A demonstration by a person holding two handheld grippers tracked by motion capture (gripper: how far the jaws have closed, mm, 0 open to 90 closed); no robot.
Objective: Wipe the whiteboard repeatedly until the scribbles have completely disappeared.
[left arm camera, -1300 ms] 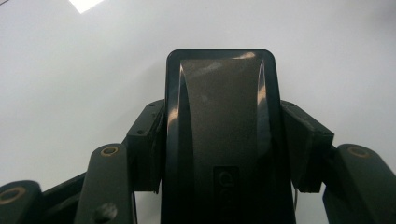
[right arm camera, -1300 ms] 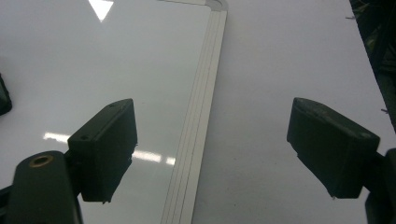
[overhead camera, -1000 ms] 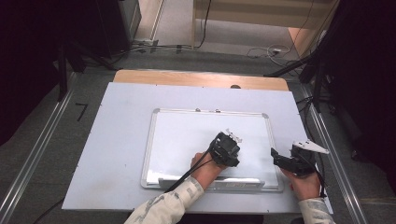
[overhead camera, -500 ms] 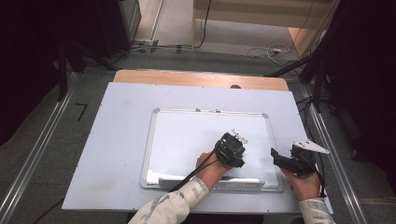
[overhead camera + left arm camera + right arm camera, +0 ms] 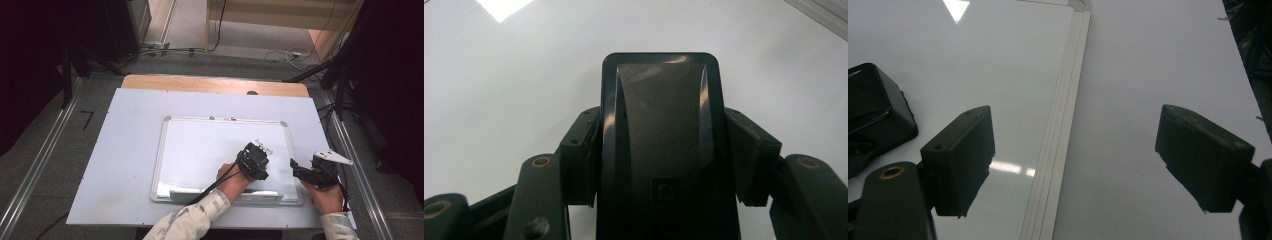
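Note:
A white whiteboard (image 5: 200,145) with a silver frame lies flat on the pale table top (image 5: 120,160). My left gripper (image 5: 258,151) stands on the board's right part, pointing down at it. In the left gripper view the left gripper (image 5: 661,155) is shut on a black eraser block (image 5: 659,100), its pads pressed to both sides, over the white surface. My right gripper (image 5: 294,166) hovers by the board's right frame, open. In the right gripper view the right gripper (image 5: 1075,155) straddles the frame strip (image 5: 1060,140) with nothing held, and the eraser (image 5: 873,115) shows at the left.
A pen tray (image 5: 180,194) runs along the board's near edge. A wooden strip (image 5: 210,84) borders the table's far side. Metal rails (image 5: 35,170) run along the floor on both sides, and cables (image 5: 280,55) lie beyond the table.
My left gripper has slid a little to the right across the whiteboard with the eraser in it. The right gripper has kept still.

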